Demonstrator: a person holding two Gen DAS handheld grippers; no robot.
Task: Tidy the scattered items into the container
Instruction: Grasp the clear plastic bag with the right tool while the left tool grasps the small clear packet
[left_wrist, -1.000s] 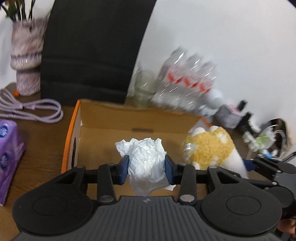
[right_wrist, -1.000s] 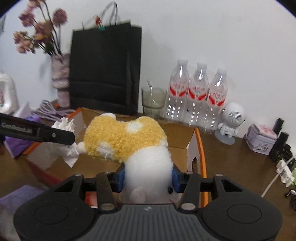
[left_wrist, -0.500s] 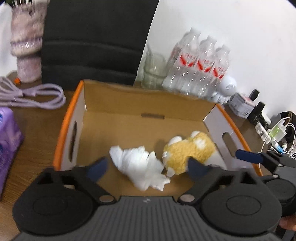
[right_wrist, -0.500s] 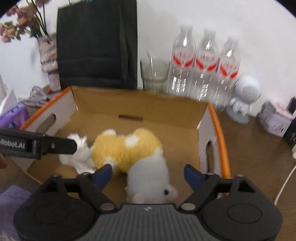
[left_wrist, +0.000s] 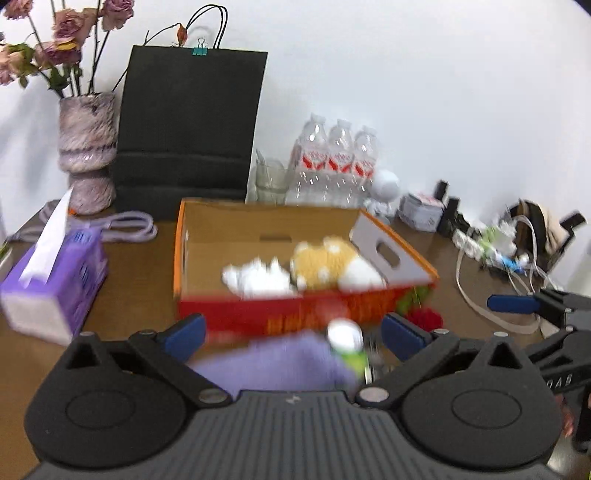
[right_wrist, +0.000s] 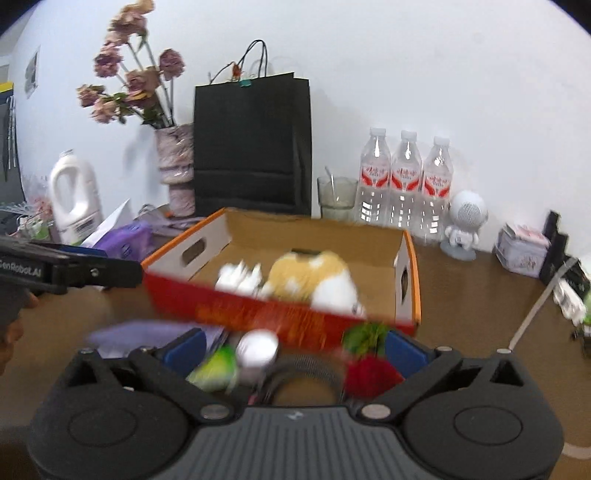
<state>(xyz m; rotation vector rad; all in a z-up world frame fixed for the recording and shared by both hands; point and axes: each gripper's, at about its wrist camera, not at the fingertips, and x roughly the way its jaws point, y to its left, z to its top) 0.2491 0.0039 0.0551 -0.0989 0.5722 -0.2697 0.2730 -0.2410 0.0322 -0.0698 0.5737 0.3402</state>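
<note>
Sitting in the cardboard box are the plush toy and crumpled tissue. Both grippers, left and right, gape empty, the right's jaws widening. Next pickup: purple cloth, red flower, small bottle.

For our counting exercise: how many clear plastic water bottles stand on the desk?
3. The water bottles stand side by side in a row against the wall, between the glass and the small white robot figure, behind the cardboard box. No others show.

Matt cardboard box, fluffy plush toy, crumpled paper tissue, wood-grain table
</note>
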